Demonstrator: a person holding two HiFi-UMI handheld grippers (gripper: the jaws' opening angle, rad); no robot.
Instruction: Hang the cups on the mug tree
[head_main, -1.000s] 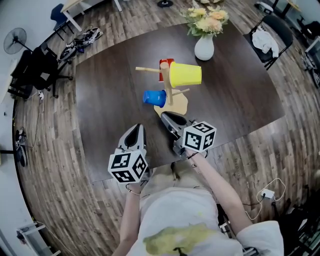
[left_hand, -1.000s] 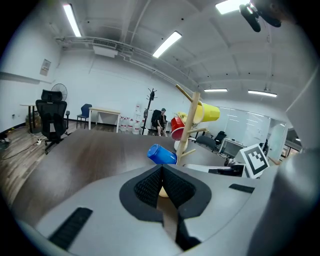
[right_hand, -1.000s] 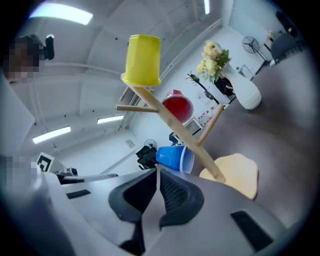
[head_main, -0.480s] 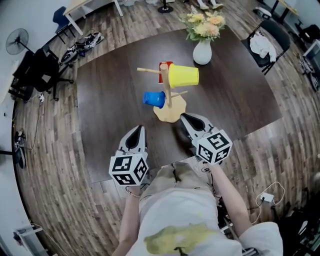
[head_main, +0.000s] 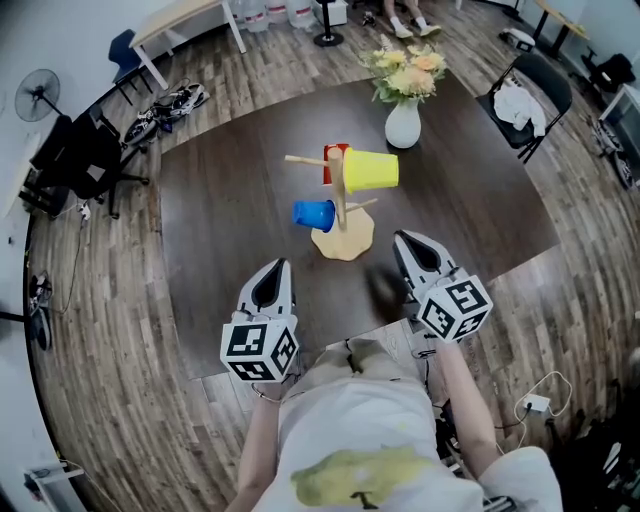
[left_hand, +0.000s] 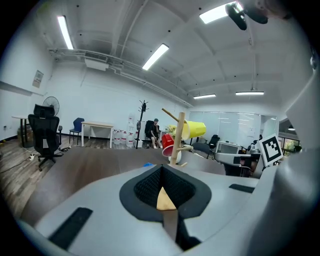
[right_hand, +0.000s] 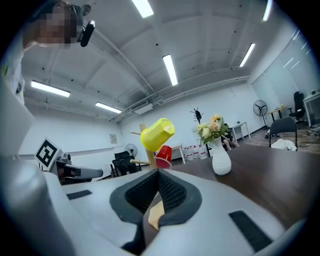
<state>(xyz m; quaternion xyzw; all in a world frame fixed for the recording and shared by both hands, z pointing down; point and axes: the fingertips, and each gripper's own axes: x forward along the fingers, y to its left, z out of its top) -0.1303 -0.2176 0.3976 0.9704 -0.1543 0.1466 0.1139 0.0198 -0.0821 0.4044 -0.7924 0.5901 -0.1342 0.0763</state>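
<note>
Table (head_main: 220, 240) of dark wood stands on plank floor (head_main: 100, 330); fan (head_main: 30, 82) at upper left, chair (head_main: 545, 70) at upper right. At frame centre, one mug tree (head_main: 340, 195) carries three cups: yellow cup (head_main: 372, 170), red cup (head_main: 333, 160), blue cup (head_main: 314, 214). One vase (head_main: 403, 123) stands above it. Left gripper (head_main: 276, 266) and right gripper (head_main: 409, 241) are both clenched, empty, at lower centre.

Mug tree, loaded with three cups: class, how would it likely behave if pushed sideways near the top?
Probably tippy: the mug tree is a tall thin post on a small flat base, with the yellow cup hung high to one side. Likely light: it looks like thin wood. The base might slide on the smooth table.
</note>
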